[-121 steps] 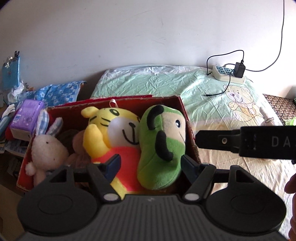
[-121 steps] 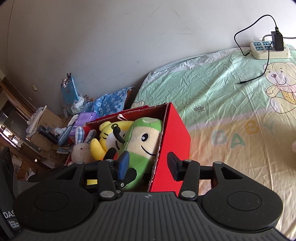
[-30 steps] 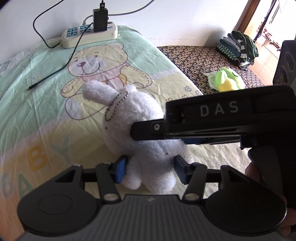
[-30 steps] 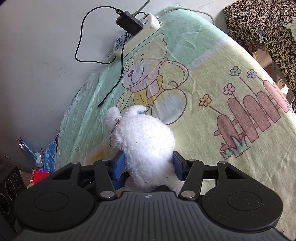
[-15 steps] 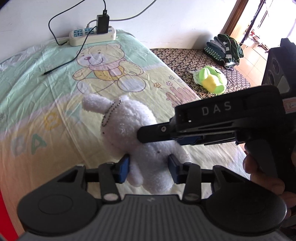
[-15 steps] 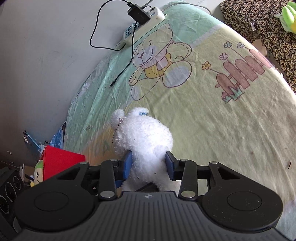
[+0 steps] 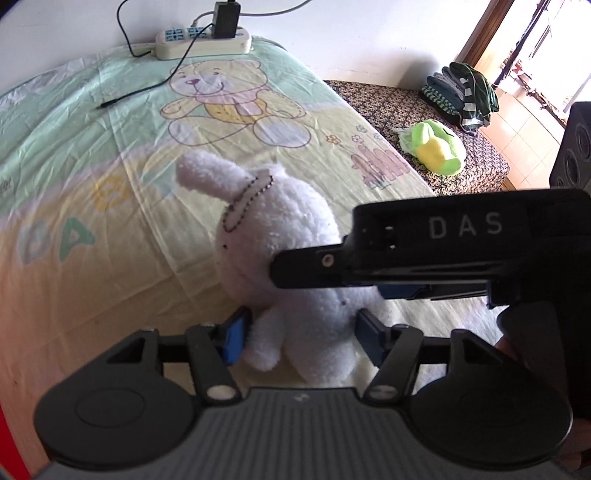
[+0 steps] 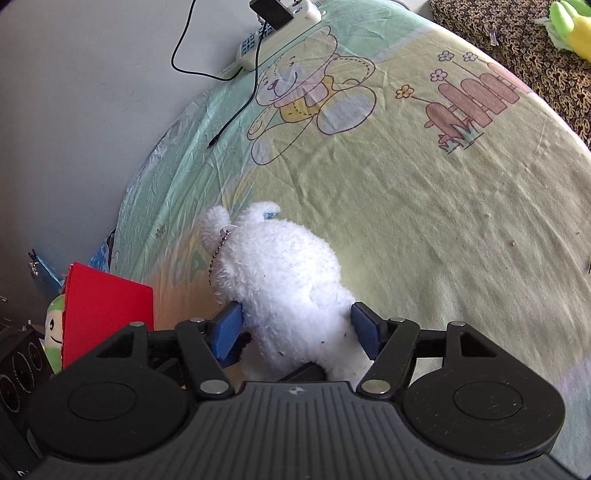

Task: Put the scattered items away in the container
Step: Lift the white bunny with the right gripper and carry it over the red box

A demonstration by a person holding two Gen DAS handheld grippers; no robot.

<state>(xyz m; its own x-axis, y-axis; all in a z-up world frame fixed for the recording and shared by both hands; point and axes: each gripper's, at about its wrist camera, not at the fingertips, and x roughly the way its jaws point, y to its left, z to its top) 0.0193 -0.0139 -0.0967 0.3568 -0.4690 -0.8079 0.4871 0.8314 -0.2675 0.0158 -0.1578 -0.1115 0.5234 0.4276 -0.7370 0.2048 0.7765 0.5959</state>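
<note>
Jaws of right gripper point(image 8: 297, 328) clamping white plush rabbit point(image 8: 284, 280)

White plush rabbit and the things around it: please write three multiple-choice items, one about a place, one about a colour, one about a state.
1. Where is the white plush rabbit?
A. Between the fingers of the right gripper
B. On the floor
C. Hanging on the wall

2. What colour is the box?
A. Blue
B. Red
C. Green

3. In what state is the black adapter?
A. Plugged into the power strip
B. Lying loose on the sheet
C. Wrapped in a bag

Answers:
1 A, the blue pads sit on both sides of its body.
2 B, its visible wall is plain red.
3 A, it stands in the strip with its cable running out.
</note>
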